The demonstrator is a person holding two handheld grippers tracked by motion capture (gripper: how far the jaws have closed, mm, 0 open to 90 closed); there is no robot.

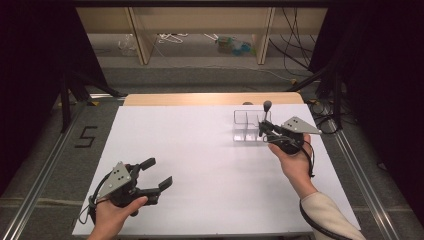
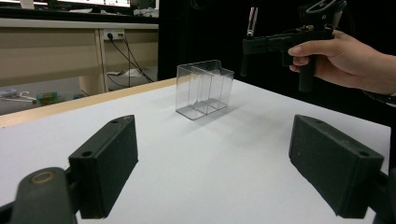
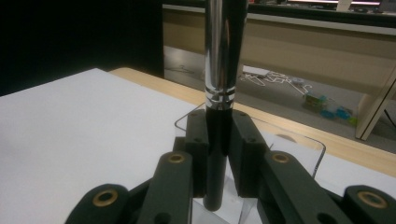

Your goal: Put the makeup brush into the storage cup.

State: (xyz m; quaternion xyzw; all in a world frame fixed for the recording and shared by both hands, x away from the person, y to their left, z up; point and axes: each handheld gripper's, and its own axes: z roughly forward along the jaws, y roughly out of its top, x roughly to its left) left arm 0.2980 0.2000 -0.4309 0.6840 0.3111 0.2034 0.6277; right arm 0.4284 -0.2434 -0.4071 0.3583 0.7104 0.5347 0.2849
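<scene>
The makeup brush [image 3: 219, 93] stands upright between the jaws of your right gripper [image 3: 219, 154], which are closed on its black handle, just below the silver band. In the high view the brush [image 1: 267, 111] hangs over the clear plastic organizer [image 1: 246, 126], near its right compartments; I cannot tell which one lies under the handle end. The handle end seems to be still above the organizer, not resting inside it. So I judge the pick-up as done, and what remains for you is to lower the brush into a compartment and let it go. Your left gripper [image 1: 156, 174] rests near the front left part of the white table [image 1: 200, 150], well apart from the organizer [image 2: 204, 88], its jaws wide open and holding nothing.
</scene>
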